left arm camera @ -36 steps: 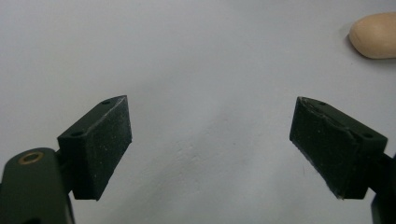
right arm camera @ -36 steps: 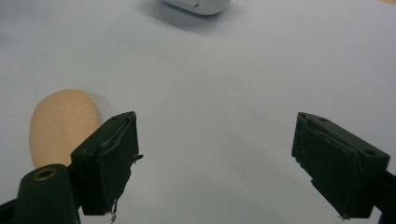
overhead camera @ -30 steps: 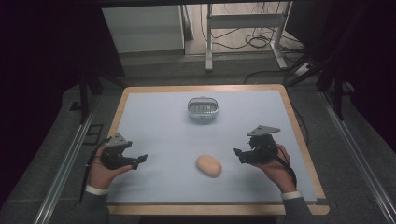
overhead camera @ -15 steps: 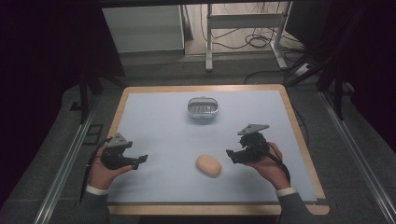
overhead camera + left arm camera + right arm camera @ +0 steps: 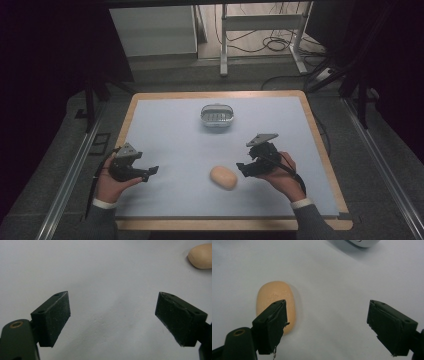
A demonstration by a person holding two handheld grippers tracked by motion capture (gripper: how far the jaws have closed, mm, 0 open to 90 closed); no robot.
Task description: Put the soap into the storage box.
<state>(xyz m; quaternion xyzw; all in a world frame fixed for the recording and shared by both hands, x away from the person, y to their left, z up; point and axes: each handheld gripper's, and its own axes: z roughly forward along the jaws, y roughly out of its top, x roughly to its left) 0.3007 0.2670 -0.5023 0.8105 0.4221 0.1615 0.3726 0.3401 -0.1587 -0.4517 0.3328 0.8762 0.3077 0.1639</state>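
A tan, oval bread roll lies on the pale blue mat, near the front and a little right of centre. My right gripper hovers just to its right, open, with nothing between the jaws. In the right gripper view the roll sits partly behind the left jaw while the gripper spans bare mat. My left gripper rests at the front left, open and empty. The left gripper view has its jaws wide apart and the roll far off at the upper right.
A small metal basket stands at the back centre of the mat, and its rim peeks in at the top of the right gripper view. The mat lies on a wood-edged table. Cables and a frame lie on the floor beyond.
My right gripper has moved left and slightly forward, closing in on the roll. The left gripper has stayed where it was.
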